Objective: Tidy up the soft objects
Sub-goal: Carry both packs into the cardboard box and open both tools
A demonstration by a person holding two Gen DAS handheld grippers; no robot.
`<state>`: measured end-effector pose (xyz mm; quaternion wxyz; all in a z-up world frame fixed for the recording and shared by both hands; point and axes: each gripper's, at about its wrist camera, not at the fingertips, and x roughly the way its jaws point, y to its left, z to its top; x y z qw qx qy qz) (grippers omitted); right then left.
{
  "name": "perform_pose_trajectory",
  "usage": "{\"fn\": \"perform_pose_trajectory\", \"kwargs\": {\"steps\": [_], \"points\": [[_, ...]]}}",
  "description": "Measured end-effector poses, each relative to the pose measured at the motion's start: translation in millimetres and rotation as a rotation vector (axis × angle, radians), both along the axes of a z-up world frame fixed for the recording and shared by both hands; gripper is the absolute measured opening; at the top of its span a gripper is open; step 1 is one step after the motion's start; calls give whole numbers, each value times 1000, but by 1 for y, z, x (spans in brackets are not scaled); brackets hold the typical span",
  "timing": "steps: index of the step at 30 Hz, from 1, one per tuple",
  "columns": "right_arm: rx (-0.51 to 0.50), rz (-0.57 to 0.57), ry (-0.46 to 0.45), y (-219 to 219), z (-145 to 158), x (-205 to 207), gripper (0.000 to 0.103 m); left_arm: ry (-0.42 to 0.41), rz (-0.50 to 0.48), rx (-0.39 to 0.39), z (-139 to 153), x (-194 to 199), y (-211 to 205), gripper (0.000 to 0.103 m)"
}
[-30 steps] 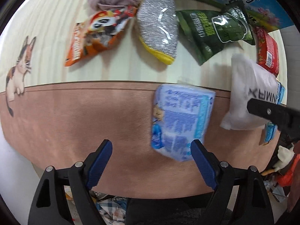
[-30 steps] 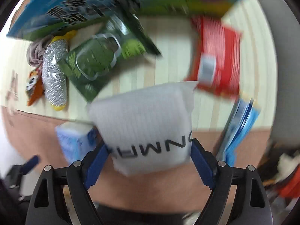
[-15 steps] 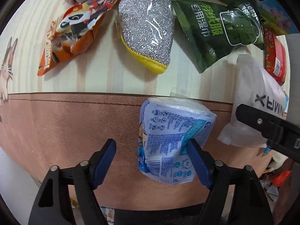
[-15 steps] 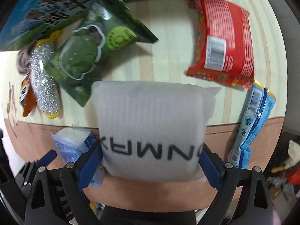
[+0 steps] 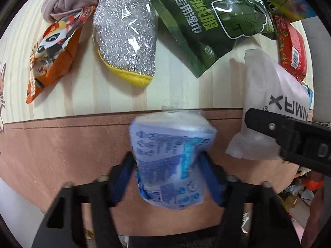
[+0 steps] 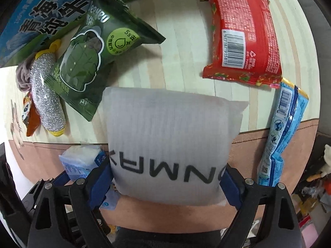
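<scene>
Along the desk's [image 5: 182, 91] far edge, from left: an orange panda snack bag [image 5: 51, 53] lay beside a mauve cloth [image 5: 68, 2], then a glittery silver sponge [image 5: 126, 35] with a yellow rim, a green wet-wipe pouch [image 5: 209, 31] and a red packet [image 6: 242, 33]. Near the desk's front edge, over its brown border, the left gripper [image 5: 168, 172] had its blue fingers [image 5: 211, 177] clamped on a blue-printed tissue pack [image 5: 171, 157], squeezing its lower half. Just to its right, the right gripper [image 6: 166, 178] pinched a white foam pouch [image 6: 167, 140] lettered in black. A light-blue packet [image 6: 283, 128] lay at the desk's right edge, overlapping the border.
</scene>
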<state>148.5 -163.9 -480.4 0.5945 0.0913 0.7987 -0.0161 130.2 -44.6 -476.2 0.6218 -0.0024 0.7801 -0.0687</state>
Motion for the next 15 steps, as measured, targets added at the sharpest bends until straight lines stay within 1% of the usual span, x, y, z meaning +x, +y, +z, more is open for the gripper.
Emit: {"fn": "perform_pose_trajectory", "kwargs": {"steps": [2, 4, 5, 7, 11, 12, 15], "points": [[-20, 21, 2, 9, -3, 7, 87, -13, 18, 11, 7, 1, 2, 51], [-31, 29, -8, 12, -6, 5, 84, -19, 34, 4, 16, 6, 16, 47], [-32, 29, -11, 11, -8, 4, 82, -19, 43, -3, 16, 5, 19, 44], [-26, 14, -19, 6, -10, 0, 79, -32, 58, -11, 19, 5, 23, 41], [-1, -20, -36, -2, -7, -3, 72, -63, 69, -22, 30, 3, 27, 38], [3, -24, -42, -8, -2, -8, 71, -67, 74, -30, 33, 3, 28, 38], [21, -28, -69, -8, 7, -10, 70, -87, 89, -73, 50, -2, 33, 37]]}}
